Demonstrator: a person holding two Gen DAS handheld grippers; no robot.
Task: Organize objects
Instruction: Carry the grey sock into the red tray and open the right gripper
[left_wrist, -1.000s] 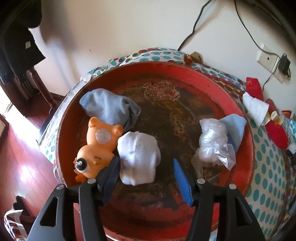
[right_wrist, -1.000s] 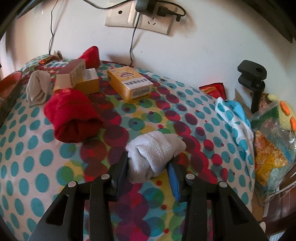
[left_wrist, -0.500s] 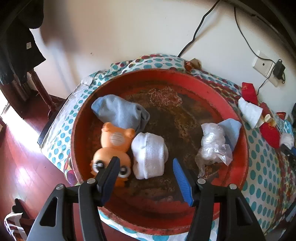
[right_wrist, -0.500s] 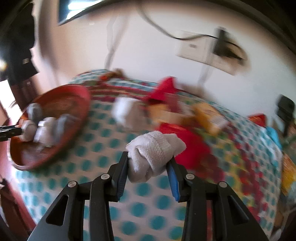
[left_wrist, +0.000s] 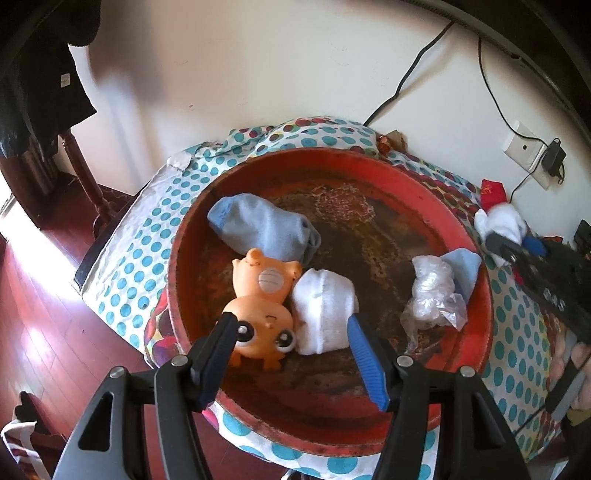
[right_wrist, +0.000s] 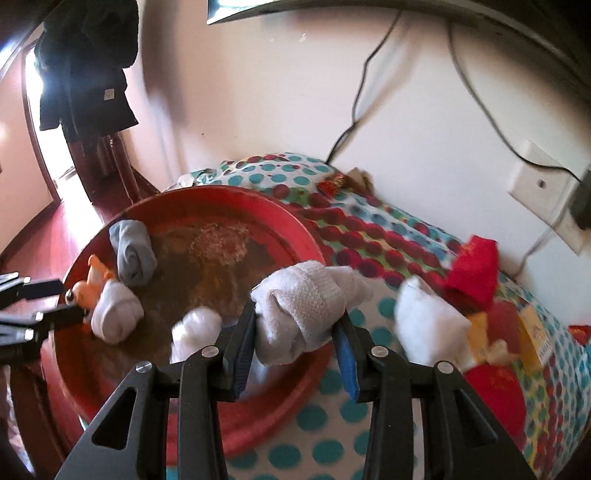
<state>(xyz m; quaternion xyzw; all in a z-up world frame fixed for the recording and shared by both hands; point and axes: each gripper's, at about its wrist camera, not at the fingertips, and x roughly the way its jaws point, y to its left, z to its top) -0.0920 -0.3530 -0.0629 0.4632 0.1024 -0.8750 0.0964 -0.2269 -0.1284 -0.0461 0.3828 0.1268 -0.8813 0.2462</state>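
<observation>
A round red tray (left_wrist: 476, 258) (right_wrist: 288, 221) lies on the dotted tablecloth. In it are a grey-blue sock roll (left_wrist: 258, 225) (right_wrist: 131, 254), an orange toy animal (left_wrist: 262, 295) (right_wrist: 90, 282), a white sock roll (left_wrist: 323, 310) (right_wrist: 116, 314), crumpled clear plastic (left_wrist: 432, 291) and a light blue cloth (left_wrist: 463, 267). My left gripper (left_wrist: 291, 343) hovers above the tray's near edge; its jaws are opening, with nothing between them. My right gripper (right_wrist: 297, 330) is shut on a white rolled sock (right_wrist: 303, 306), held over the tray's right rim; it also shows at the right in the left wrist view (left_wrist: 498, 221).
Red pouches (right_wrist: 476, 266), a white sock bundle (right_wrist: 424, 325) and yellow boxes (right_wrist: 532, 332) lie on the cloth right of the tray. Cables and a wall socket (left_wrist: 524, 151) are behind. Dark wooden floor (left_wrist: 44, 317) drops away left of the table edge.
My right gripper carried the white sock leftward from the cloth's middle to the tray's rim. My left gripper drew back and up from the tray, leaving the white sock roll lying there.
</observation>
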